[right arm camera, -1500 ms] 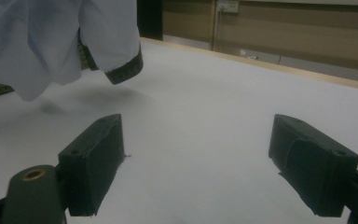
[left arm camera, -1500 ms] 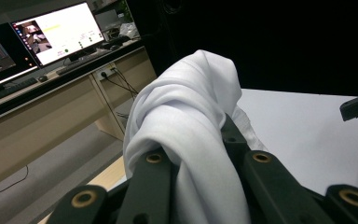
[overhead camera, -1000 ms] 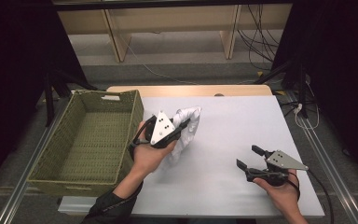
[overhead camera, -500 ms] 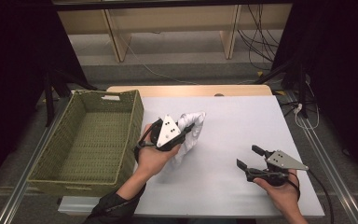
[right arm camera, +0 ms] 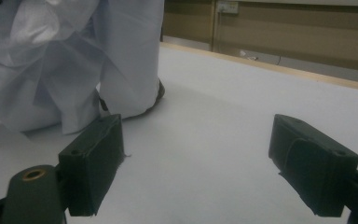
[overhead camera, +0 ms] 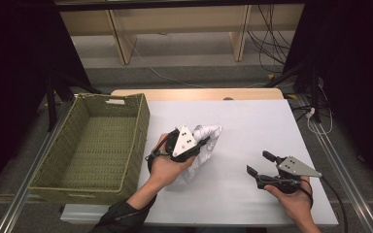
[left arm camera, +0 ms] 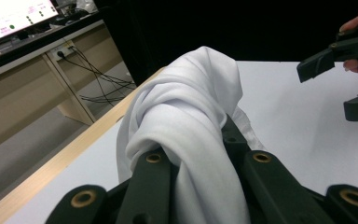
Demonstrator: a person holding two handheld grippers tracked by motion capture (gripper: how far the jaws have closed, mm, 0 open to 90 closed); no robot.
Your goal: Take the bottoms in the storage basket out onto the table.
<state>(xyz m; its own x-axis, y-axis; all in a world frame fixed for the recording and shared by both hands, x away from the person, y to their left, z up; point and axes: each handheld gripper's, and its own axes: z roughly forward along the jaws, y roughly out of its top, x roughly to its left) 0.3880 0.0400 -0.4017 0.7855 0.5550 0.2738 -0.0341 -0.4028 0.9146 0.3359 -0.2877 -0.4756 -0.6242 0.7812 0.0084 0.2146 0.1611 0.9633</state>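
A white cloth (overhead camera: 210, 133) is bunched up just right of the basket, its lower folds resting on the white table (overhead camera: 252, 121). My left gripper (overhead camera: 201, 144) is shut on it. In the left gripper view the cloth (left arm camera: 186, 107) bulges up between the two black jaws of that gripper (left arm camera: 205, 156). My right gripper (overhead camera: 260, 163) hovers low over the table's front right, open and holding nothing. In the right gripper view its jaws (right arm camera: 196, 154) stand wide apart over bare table, and the cloth (right arm camera: 74, 60) hangs farther off at the upper left.
A green woven basket (overhead camera: 142, 127) with nothing in it stands along the table's left side. The right gripper (left arm camera: 349, 70) also appears at the upper right of the left gripper view. Wooden furniture legs and cables lie beyond the far table edge.
My left hand has carried the cloth a little to the right and lower, so the cloth now sits nearer the table's middle. The right hand has stayed put.
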